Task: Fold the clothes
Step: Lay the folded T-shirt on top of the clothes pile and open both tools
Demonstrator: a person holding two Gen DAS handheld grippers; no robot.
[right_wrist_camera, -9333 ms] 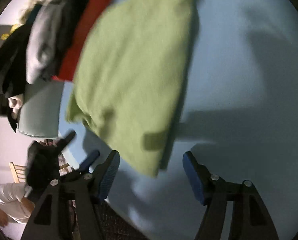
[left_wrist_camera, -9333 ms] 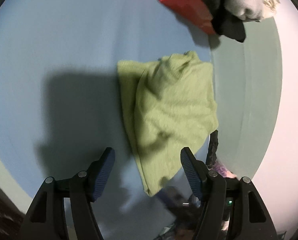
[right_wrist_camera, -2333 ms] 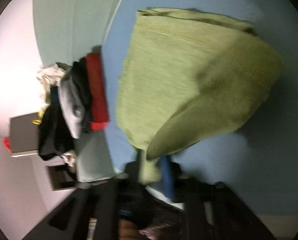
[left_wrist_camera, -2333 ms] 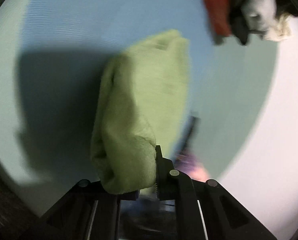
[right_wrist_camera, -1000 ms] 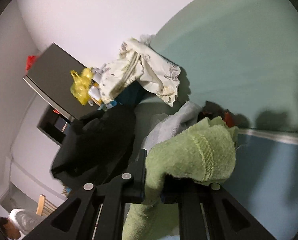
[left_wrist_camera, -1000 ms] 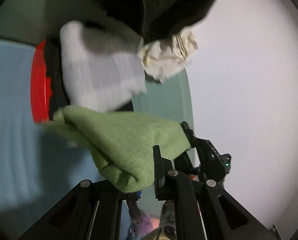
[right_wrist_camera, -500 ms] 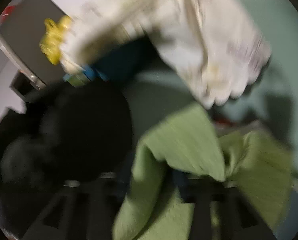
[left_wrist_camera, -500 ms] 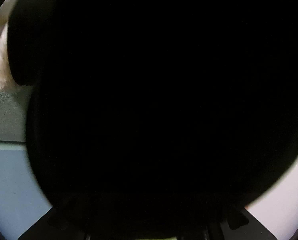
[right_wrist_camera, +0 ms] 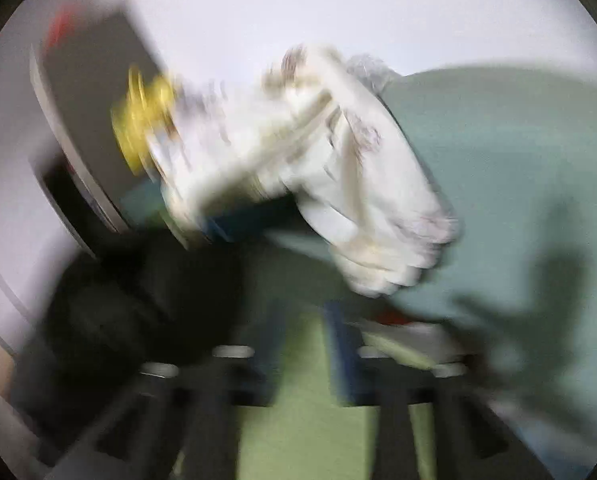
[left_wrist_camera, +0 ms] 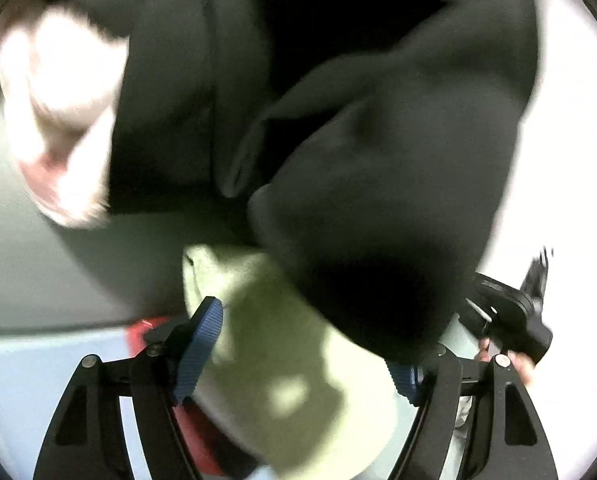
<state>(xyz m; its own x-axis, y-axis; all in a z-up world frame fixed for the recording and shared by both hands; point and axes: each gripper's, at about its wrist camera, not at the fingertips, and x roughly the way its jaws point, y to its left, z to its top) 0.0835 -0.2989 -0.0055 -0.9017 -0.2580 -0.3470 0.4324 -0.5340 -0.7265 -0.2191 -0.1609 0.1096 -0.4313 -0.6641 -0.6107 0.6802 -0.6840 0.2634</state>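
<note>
The folded green cloth (left_wrist_camera: 282, 376) lies on a red garment (left_wrist_camera: 148, 330) at the edge of the clothes pile. My left gripper (left_wrist_camera: 302, 340) is opening; its blue pads (left_wrist_camera: 200, 340) stand wide on either side of the cloth without pressing it. A black garment (left_wrist_camera: 378, 200) hangs over the right pad. In the blurred right wrist view, my right gripper (right_wrist_camera: 304, 360) is closing, and the green cloth (right_wrist_camera: 302, 412) fills the narrow gap between its fingers. The right gripper's body (left_wrist_camera: 510, 320) also shows at the right of the left wrist view.
A white patterned cloth (right_wrist_camera: 338, 180), a yellow item (right_wrist_camera: 142, 120) and a dark box (right_wrist_camera: 94, 92) sit at the back of the pile. A black garment (right_wrist_camera: 118, 320) lies at the left, and a white-pink cloth (left_wrist_camera: 58, 120) is further left. The teal cushion (right_wrist_camera: 518, 160) and light blue sheet (left_wrist_camera: 38, 360) lie beyond.
The left gripper has let go of the green cloth and opened wide; the black garment no longer fills its view. The right view has swung, with the white cloth now higher up.
</note>
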